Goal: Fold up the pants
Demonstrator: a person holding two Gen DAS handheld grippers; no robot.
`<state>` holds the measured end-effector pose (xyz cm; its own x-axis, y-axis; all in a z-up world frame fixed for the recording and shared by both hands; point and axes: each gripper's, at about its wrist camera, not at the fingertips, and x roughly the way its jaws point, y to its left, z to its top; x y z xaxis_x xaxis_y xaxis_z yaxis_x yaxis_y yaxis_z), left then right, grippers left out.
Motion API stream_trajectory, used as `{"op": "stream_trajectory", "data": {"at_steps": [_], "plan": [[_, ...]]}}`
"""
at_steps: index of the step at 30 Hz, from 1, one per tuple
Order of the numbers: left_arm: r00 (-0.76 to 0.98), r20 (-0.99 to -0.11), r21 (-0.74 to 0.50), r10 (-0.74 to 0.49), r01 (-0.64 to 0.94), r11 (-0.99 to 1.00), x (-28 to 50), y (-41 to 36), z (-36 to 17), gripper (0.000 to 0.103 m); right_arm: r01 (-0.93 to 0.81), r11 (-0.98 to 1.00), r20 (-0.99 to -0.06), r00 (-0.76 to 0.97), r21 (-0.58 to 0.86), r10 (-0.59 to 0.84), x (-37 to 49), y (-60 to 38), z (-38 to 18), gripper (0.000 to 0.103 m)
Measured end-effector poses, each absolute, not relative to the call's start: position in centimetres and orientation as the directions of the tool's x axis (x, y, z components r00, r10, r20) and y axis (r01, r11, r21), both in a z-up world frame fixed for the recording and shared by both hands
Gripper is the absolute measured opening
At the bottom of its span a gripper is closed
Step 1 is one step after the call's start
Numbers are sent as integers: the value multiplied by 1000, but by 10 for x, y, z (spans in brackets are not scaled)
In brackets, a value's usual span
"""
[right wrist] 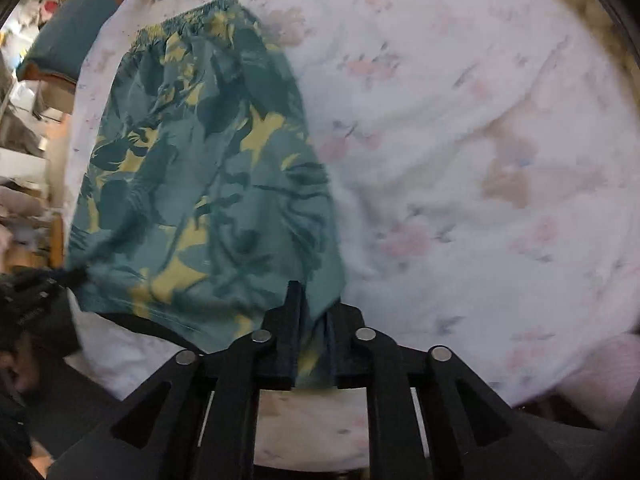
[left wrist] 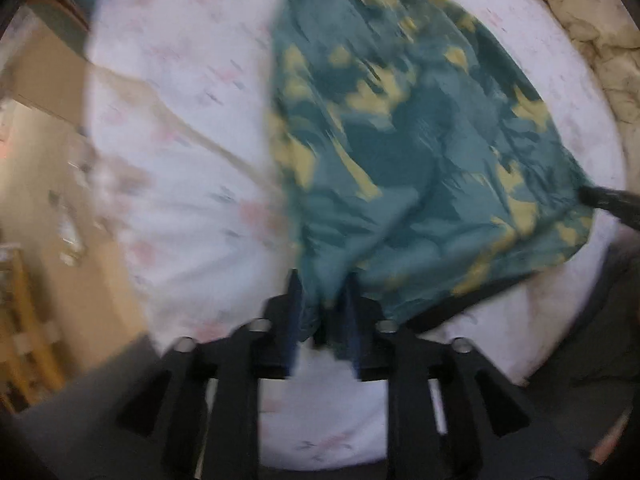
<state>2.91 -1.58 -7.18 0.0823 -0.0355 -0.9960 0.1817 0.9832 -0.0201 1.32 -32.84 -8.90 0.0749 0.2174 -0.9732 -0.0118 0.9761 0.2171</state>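
The pants [left wrist: 400, 140] are teal shorts with a yellow leaf print, lying on a white floral bed sheet [left wrist: 180, 80]. My left gripper [left wrist: 322, 292] is shut on the near hem corner of the pants. My right gripper [right wrist: 314, 304] is shut on the other near hem corner of the pants [right wrist: 208, 168]. The elastic waistband [right wrist: 188, 20] lies at the far end in the right wrist view. The near hem is lifted off the sheet and casts a shadow. Each gripper shows at the edge of the other's view: the right gripper [left wrist: 608, 200] and the left gripper [right wrist: 60, 276].
A crumpled beige blanket [left wrist: 592, 40] lies at the far right of the bed. A blue cushion [right wrist: 76, 32] sits past the bed's far left edge. Wooden furniture [left wrist: 36, 300] and room clutter stand left of the bed. The white sheet [right wrist: 480, 160] spreads wide to the right.
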Motion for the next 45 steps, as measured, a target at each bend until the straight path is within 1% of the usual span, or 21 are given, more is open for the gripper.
{"op": "stream_trajectory", "data": {"at_steps": [3,4,6,8,10,11,14,17,20,22,23,24,25,26,30,31,34,35,40,43,45], "plan": [[258,-966,24,-14,143,989,32,-12,-45,25,-89,987,-974,171,133,147,15,-321,-59,16],[299,-954,27,-12,128,991,35,-13,-41,25,-105,985,-966,208,135,155,17,-317,-51,16],[325,-945,8,-35,131,991,40,-20,-39,25,-163,968,-940,253,192,229,22,-305,-40,14],[348,-936,0,-55,155,988,40,-34,-36,25,-166,971,-939,270,171,212,28,-297,-39,16],[283,-952,-62,-113,181,981,45,-43,-50,26,-181,968,-933,284,174,221,32,-291,-40,16],[244,-964,-68,-110,175,982,47,-45,-61,26,-187,963,-938,255,191,236,34,-288,-48,16],[88,-995,-39,-51,130,991,48,-45,-106,26,-172,956,-963,84,239,256,31,-282,-97,16],[-33,-999,-41,-40,57,998,44,-32,-139,26,-157,968,-980,-71,197,188,22,-280,-144,13],[19,-999,-36,-38,70,997,46,-35,-122,26,-180,968,-984,-18,175,174,25,-279,-129,16],[106,-989,-98,-101,41,994,49,-32,-95,28,-195,966,-973,124,169,195,28,-281,-92,17],[140,-982,-124,-127,30,992,52,-29,-83,36,-206,961,-951,209,186,229,29,-284,-69,21],[182,-972,-148,-149,17,989,55,-26,-71,41,-208,953,-925,266,219,271,32,-287,-49,29],[220,-962,-165,-162,5,986,61,-22,-59,54,-204,944,-901,300,261,314,35,-292,-35,57],[251,-954,-172,-165,-6,985,68,-19,-49,61,-200,935,-882,320,293,345,38,-296,-26,76],[285,-949,-148,-138,-12,989,114,-7,-31,70,-242,895,-836,330,374,439,71,-302,-7,72],[277,-953,-132,-120,-22,991,133,-6,-32,77,-236,893,-830,335,384,446,87,-308,-5,72],[284,-958,-81,-48,-106,991,171,9,-46,79,-208,888,-830,319,410,458,127,-314,-15,72],[281,-958,-90,-53,-122,988,183,11,-53,79,-186,887,-834,304,423,462,145,-315,-21,72],[264,-945,-206,-190,-31,978,237,1,-87,78,-156,891,-857,248,426,453,217,-304,-57,72],[255,-938,-226,-235,65,972,260,-14,-101,78,-176,867,-845,203,466,495,251,-291,-75,72],[272,-937,-182,-220,158,971,270,-27,-104,78,-185,859,-840,193,477,507,269,-285,-83,72]]}}
